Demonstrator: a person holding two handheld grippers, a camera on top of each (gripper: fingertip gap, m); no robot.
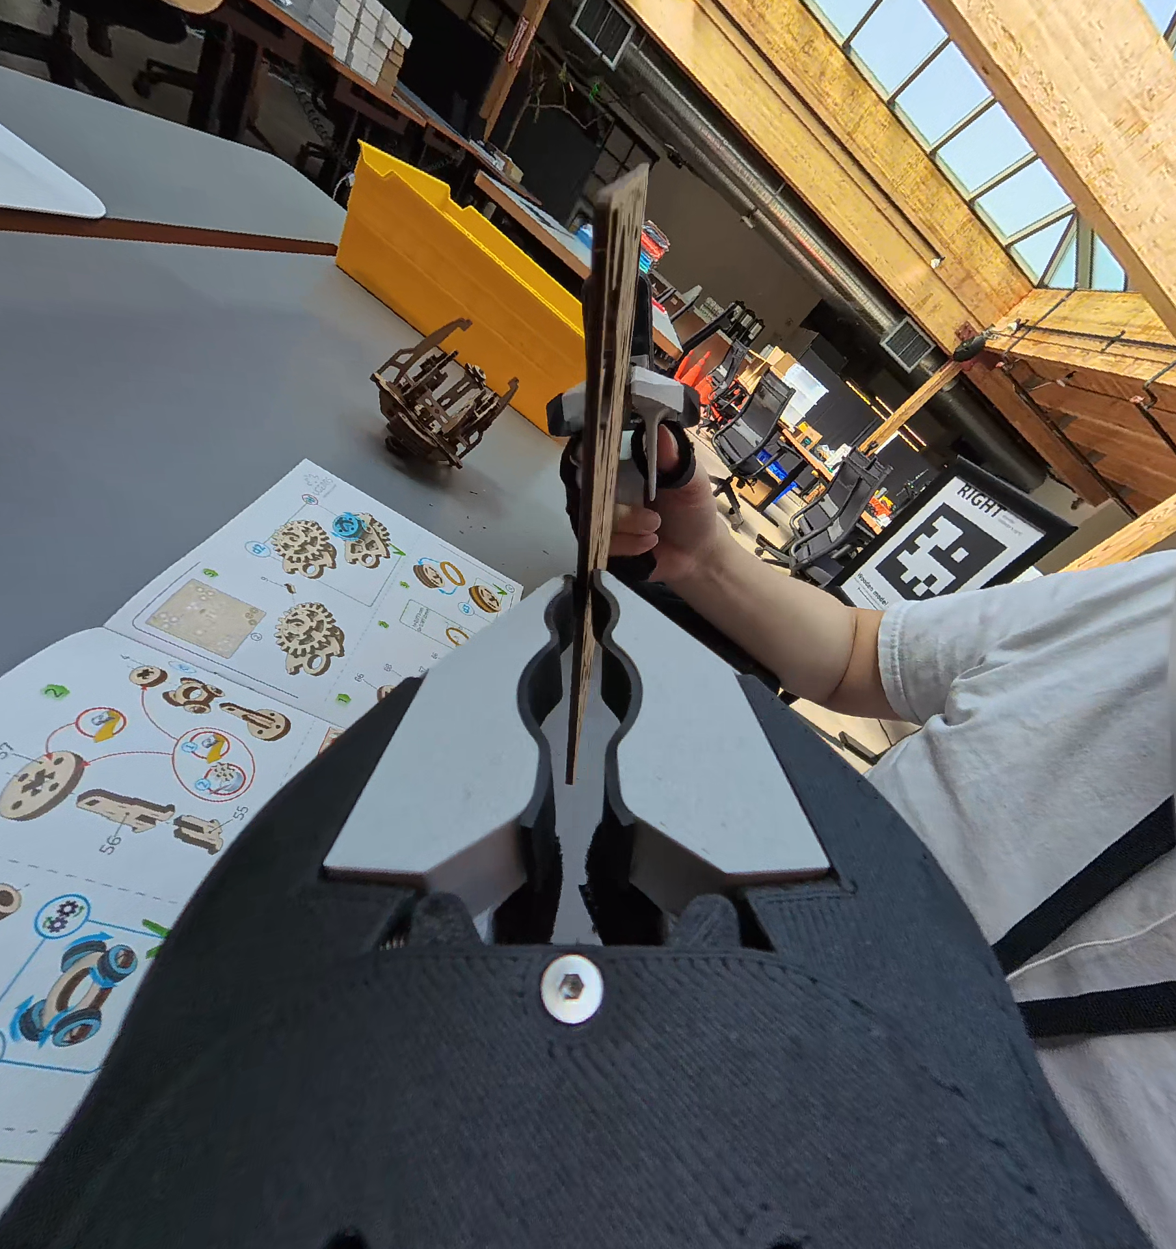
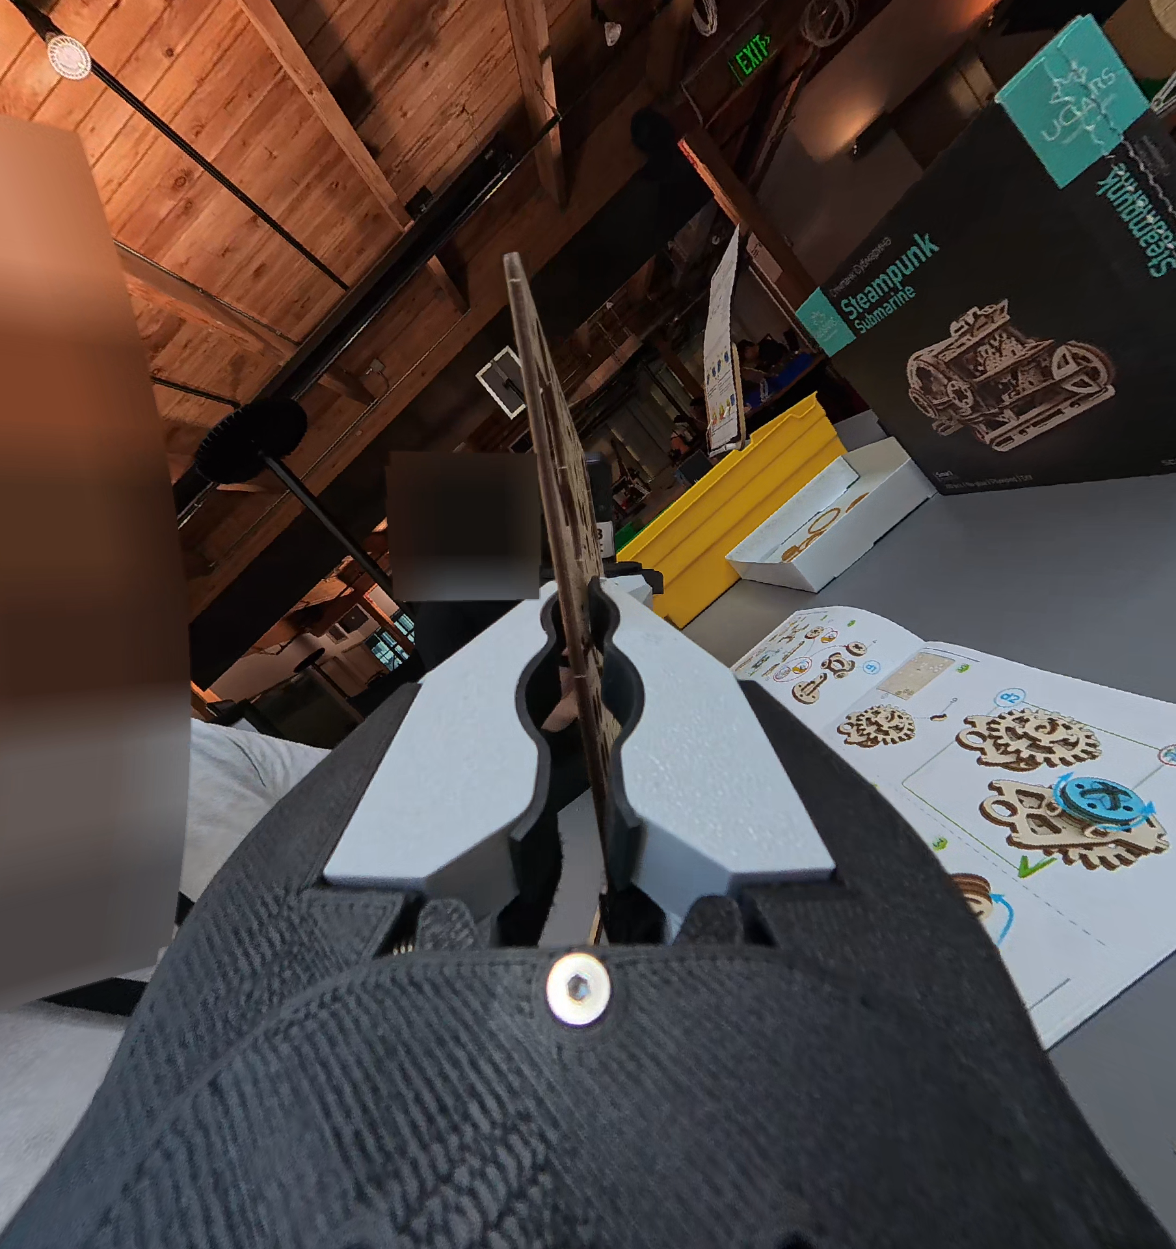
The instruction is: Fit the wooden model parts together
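Pinching 1 wooden sheet [image 1: 609, 378] edge-on — both tongs [image 1: 582, 588] [image 2: 575, 595]; half-built model [image 1: 436, 399] only leftward.

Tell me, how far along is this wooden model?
Partly built: a small wooden assembly already stands on the grey table. In hand: both grippers, left and right, have their jaws shut on one thin wooden parts sheet, held edge-on above the open instruction booklet. Left: the sheet's pieces seemingly still need freeing and fitting, so much probably remains.
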